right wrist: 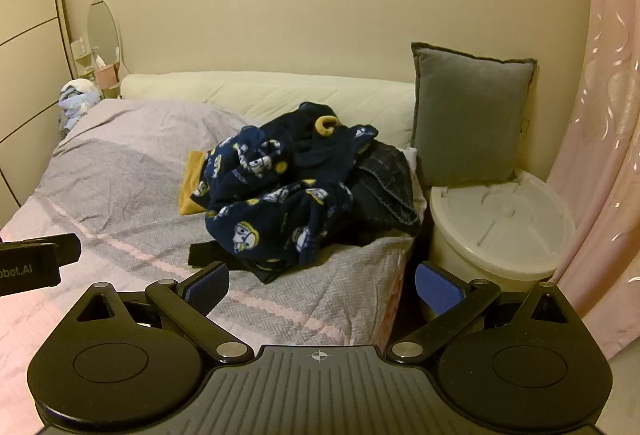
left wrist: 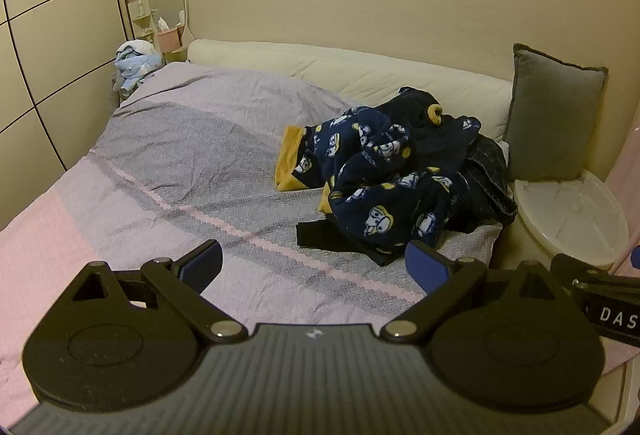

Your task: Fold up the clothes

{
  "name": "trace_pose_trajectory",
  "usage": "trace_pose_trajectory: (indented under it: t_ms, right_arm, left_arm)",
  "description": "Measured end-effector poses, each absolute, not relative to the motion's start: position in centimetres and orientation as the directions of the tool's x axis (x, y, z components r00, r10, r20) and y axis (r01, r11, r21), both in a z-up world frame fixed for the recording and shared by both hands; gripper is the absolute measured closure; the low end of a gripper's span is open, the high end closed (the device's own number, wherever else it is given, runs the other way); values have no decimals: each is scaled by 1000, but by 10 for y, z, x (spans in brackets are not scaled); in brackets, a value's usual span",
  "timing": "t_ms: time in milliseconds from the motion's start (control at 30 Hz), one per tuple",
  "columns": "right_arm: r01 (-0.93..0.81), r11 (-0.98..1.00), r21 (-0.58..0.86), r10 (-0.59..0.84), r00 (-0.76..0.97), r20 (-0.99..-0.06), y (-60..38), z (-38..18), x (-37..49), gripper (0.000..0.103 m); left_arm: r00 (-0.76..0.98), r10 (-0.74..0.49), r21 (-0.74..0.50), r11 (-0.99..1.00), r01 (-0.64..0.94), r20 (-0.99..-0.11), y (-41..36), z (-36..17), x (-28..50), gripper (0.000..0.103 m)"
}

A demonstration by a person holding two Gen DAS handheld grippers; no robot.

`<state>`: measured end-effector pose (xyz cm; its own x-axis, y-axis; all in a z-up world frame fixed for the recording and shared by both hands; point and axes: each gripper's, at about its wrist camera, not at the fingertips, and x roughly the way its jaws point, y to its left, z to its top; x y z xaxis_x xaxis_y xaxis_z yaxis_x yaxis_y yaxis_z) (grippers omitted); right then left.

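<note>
Nothing folded yet: navy cartoon-print fleece pajamas (left wrist: 380, 175) lying crumpled with dark jeans (left wrist: 486, 175) ahead of both claws. Left gripper (left wrist: 314, 267) and right gripper (right wrist: 322, 281) hovering spread wide, grasping nothing.

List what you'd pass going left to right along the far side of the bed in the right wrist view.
Oval mirror → light blue clothes bundle → navy cartoon-print fleece pile → grey cushion → white round tub → pink curtain.
</note>
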<state>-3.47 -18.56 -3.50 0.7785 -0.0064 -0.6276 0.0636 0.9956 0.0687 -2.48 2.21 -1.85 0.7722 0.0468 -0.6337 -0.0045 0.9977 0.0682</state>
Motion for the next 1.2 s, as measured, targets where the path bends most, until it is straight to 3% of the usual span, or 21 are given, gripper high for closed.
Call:
trace_pose_trajectory:
  t_ms: [1200]
  right_arm:
    - [70, 996, 48, -24, 774, -632, -177, -35, -24, 1]
  left_arm:
    - [756, 48, 37, 999, -31, -653, 36, -21, -20, 6]
